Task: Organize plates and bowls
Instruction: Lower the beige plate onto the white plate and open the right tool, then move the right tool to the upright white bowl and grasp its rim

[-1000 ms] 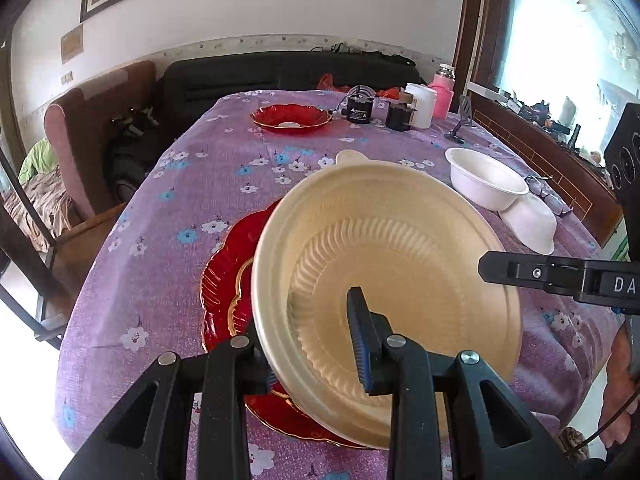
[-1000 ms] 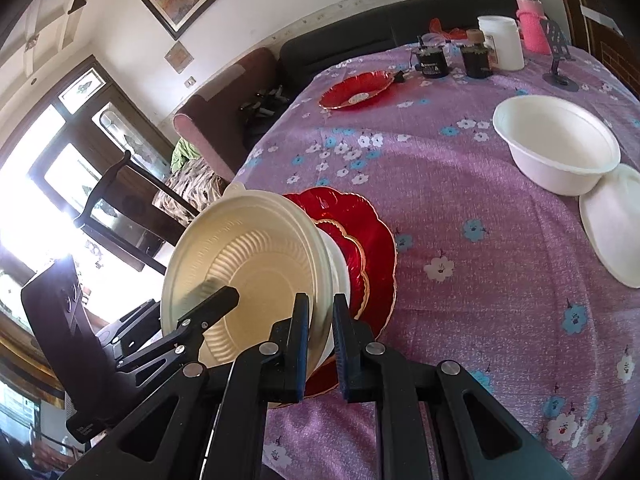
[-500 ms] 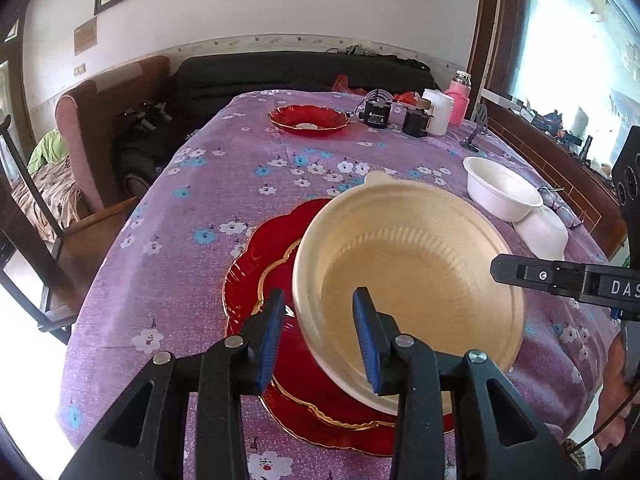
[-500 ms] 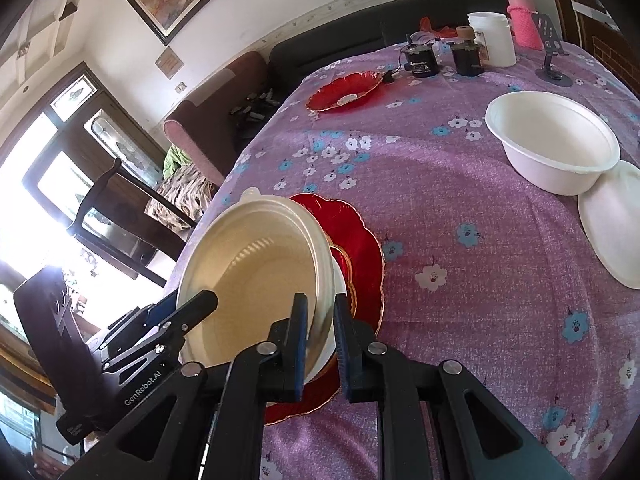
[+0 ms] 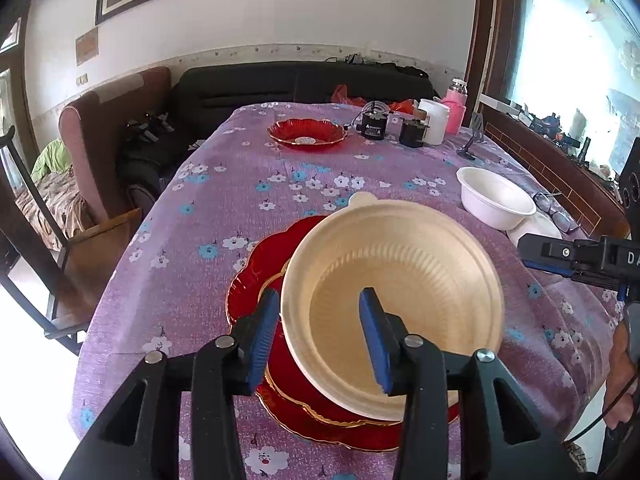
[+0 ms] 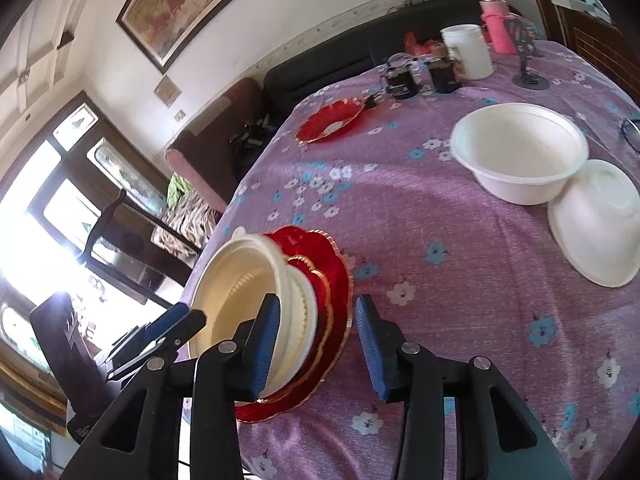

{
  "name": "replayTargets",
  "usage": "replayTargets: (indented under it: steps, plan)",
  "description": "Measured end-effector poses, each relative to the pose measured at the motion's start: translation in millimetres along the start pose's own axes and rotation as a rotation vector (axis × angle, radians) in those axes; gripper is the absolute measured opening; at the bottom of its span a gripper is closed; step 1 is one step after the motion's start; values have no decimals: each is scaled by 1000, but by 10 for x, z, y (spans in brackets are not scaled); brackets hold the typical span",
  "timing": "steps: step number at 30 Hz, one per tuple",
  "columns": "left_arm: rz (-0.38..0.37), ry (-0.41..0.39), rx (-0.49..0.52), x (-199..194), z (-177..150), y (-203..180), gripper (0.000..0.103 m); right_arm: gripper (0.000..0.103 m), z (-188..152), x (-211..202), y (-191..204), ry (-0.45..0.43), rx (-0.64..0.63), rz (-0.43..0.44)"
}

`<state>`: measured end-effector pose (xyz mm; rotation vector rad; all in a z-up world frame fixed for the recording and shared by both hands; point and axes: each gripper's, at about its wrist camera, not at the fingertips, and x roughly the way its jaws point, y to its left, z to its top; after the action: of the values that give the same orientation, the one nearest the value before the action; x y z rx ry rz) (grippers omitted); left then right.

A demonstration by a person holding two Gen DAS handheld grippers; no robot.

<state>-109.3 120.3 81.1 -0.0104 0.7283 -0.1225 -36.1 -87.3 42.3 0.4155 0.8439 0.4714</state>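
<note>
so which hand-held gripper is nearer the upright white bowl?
Right. The right hand-held gripper sits just beside the red plates, the white bowl ahead of it. The left hand-held gripper straddles the cream bowl, farther away.

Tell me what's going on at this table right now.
A person with a gripper in each hand is stacking dishes. A cream bowl sits on the red plates on the purple cloth. The left gripper and right gripper are opening, letting go of its rim. A white bowl and another upturned one wait nearby.
</note>
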Motion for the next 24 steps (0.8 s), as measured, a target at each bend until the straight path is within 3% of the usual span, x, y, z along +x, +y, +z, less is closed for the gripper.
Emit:
replayTargets:
  steps: [11, 24]
  plan:
    - [-74, -10, 83, -162, 94, -423, 43, 47, 82, -438, -578, -93, 122, -16]
    - [-178, 68, 216, 5, 51, -1287, 44, 50, -33, -879, -1434, -174, 298, -39]
